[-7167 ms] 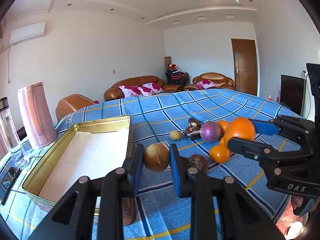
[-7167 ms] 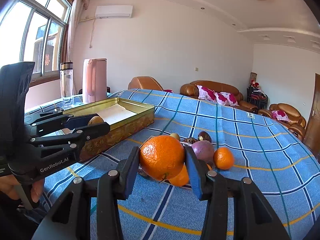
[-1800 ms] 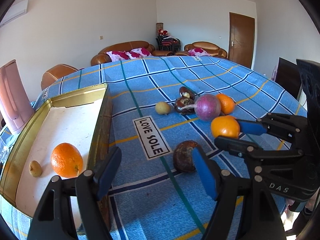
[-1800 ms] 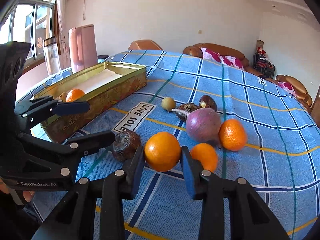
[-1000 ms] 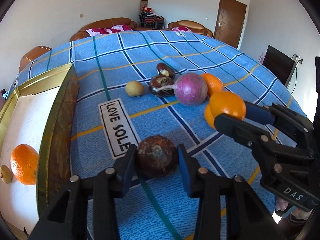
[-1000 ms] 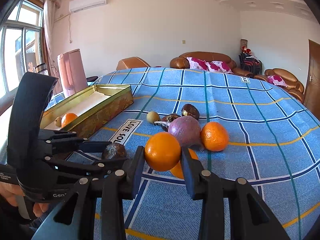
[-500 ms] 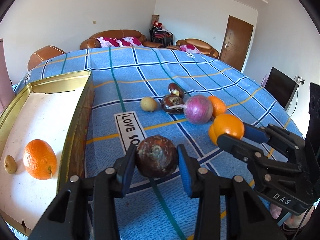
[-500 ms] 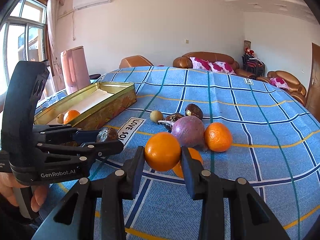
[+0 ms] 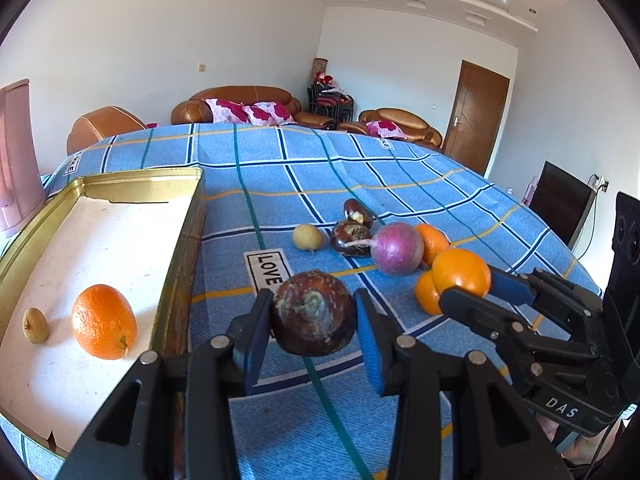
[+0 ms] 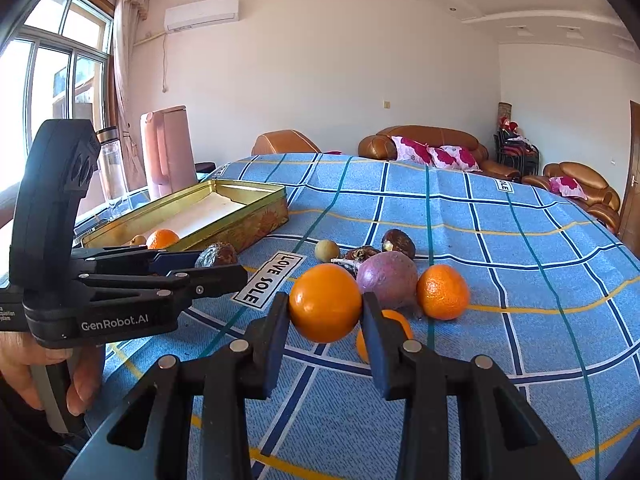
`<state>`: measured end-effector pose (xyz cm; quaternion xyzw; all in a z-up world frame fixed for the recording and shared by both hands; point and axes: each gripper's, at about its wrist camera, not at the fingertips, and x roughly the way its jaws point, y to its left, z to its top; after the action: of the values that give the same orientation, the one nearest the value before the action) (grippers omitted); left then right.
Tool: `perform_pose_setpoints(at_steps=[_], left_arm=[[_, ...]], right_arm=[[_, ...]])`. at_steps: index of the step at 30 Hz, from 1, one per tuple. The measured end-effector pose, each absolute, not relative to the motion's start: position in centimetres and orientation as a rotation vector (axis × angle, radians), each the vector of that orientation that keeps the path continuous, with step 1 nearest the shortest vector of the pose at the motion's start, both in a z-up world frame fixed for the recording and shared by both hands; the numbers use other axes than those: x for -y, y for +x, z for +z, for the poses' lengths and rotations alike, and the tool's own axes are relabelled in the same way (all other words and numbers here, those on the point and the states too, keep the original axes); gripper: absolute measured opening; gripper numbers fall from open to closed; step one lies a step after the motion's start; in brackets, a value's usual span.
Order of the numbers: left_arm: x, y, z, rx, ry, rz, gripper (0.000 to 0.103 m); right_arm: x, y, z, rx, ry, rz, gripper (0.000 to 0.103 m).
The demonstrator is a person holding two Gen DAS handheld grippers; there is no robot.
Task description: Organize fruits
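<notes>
Far left, pink plastic kettle [image 9: 14, 160] is cut off by the frame edge; clear bottle [image 10: 111, 168] shows only in the right wrist view. Gold rectangular metal tin [image 9: 182, 240] holds a small tan fruit [image 9: 35, 325] and a large orange [image 9: 104, 322]; its near corner is out of frame. Left gripper [image 9: 314, 322] is clamped on a dark brown wrinkled round fruit [image 9: 314, 314], held above the blue checked tablecloth [image 9: 280, 168], hiding part of the white "LOVE" label [image 9: 268, 270]. Loose pile on the cloth: pale yellow small fruit [image 9: 307, 237], two dark brown fruits [image 9: 354, 226], purple round radish-like bulb [image 9: 397, 249], small mandarin [image 9: 434, 242]. Right gripper [image 10: 325, 316] is clamped on a smooth round orange [image 10: 325, 302], lifted, blocking most of another mandarin [image 10: 394, 328] behind its finger.
</notes>
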<state>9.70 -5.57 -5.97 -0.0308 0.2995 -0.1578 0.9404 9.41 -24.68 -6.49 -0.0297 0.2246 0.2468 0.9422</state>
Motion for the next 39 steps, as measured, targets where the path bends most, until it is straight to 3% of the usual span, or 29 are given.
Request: perform_pose_setpoints(at_steps=[39], left_arm=[[6.0, 6.2, -4.3, -0.403, 0.005, -0.232, 0.042]], right_arm=[[25.4, 7.2, -6.0, -0.304, -0.069, 0.514, 0.038]])
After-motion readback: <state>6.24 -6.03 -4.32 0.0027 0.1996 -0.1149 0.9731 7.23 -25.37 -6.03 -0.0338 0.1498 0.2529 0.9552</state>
